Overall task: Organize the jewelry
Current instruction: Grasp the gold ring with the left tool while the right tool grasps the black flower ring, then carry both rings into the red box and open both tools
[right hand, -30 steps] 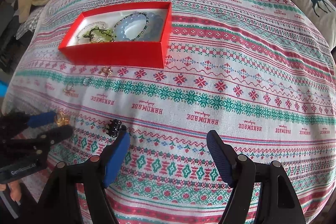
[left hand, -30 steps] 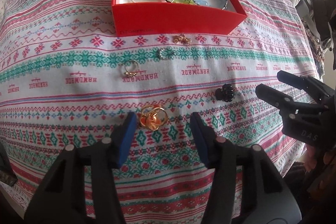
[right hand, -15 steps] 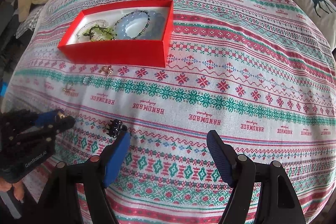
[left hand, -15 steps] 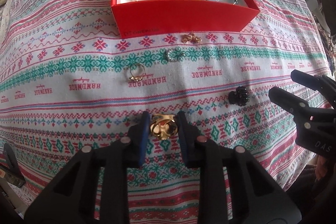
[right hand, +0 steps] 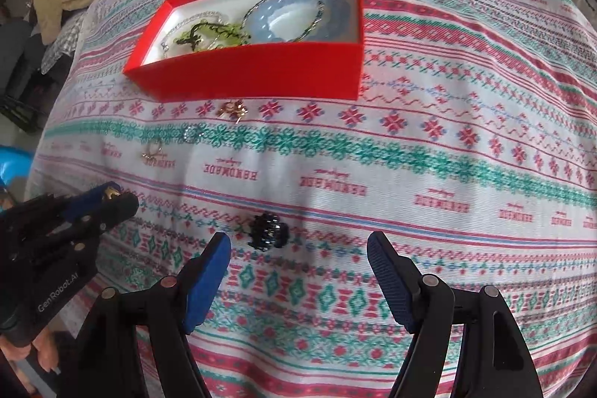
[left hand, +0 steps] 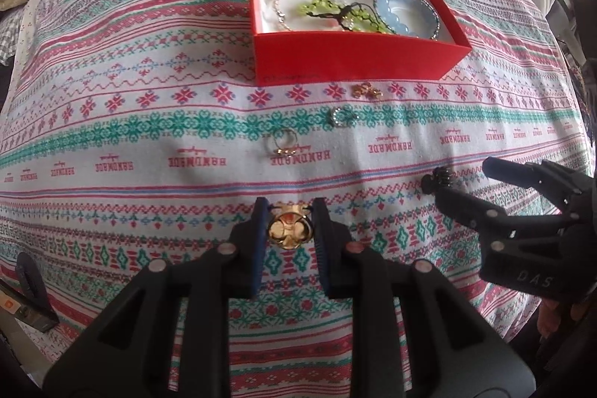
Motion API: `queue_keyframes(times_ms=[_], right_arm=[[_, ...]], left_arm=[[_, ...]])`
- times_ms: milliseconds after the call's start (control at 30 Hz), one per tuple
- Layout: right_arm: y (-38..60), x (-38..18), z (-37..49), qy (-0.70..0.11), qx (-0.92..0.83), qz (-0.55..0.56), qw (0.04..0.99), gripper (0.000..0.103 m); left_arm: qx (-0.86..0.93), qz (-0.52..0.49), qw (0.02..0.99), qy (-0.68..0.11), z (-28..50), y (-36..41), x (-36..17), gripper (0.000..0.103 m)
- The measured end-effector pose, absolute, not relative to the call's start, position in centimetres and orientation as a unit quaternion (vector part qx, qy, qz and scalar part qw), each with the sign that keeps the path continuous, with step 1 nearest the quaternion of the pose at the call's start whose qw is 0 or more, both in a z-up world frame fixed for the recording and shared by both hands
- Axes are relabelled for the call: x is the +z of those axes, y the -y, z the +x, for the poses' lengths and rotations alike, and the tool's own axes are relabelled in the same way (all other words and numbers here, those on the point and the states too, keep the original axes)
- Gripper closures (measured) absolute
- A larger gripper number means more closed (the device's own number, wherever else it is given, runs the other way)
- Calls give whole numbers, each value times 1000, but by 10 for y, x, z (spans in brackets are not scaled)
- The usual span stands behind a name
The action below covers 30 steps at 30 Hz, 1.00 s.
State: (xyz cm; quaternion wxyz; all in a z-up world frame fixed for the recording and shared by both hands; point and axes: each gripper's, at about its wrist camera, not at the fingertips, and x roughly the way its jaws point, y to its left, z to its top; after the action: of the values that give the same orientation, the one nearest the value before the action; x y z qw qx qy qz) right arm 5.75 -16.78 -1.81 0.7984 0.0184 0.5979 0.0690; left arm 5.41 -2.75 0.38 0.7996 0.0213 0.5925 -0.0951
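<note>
Left jaws closed onto gold ring (left hand: 290,230); right jaws gape empty; cloth (left hand: 149,92) reads "HANDMADE".

Bracelets (left hand: 405,11) in box (left hand: 354,56); rings (left hand: 343,117) on cloth (left hand: 149,122) before it.

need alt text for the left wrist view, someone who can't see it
The left gripper pinches a gold ring between its blue fingers above a patterned tablecloth. Beyond lie three small rings, a black hair claw near the open right gripper, and a red box holding bracelets.
</note>
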Motion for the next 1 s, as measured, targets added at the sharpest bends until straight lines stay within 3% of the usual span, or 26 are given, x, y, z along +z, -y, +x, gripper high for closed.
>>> queue_keyframes(times_ms=[100, 267, 633, 767, 833, 1000], right_arm=[[158, -23, 62, -599, 74, 17, 797, 28], [144, -27, 66, -599, 83, 25, 796, 41], [144, -31, 67, -600, 88, 13, 795, 80], [142, -31, 63, -597, 93, 7, 797, 81], [146, -31, 58, -594, 98, 7, 799, 89], [150, -24, 49, -590, 103, 1, 801, 90]], left_arm=[[-94, 21, 800, -593, 54, 27, 2, 78], [-92, 21, 799, -594, 50, 12, 4, 78], [-89, 25, 800, -593, 50, 13, 3, 78], [-89, 25, 800, -592, 50, 13, 3, 78], [-88, 25, 800, -592, 50, 15, 3, 78], [-89, 25, 802, -590, 50, 17, 3, 78]])
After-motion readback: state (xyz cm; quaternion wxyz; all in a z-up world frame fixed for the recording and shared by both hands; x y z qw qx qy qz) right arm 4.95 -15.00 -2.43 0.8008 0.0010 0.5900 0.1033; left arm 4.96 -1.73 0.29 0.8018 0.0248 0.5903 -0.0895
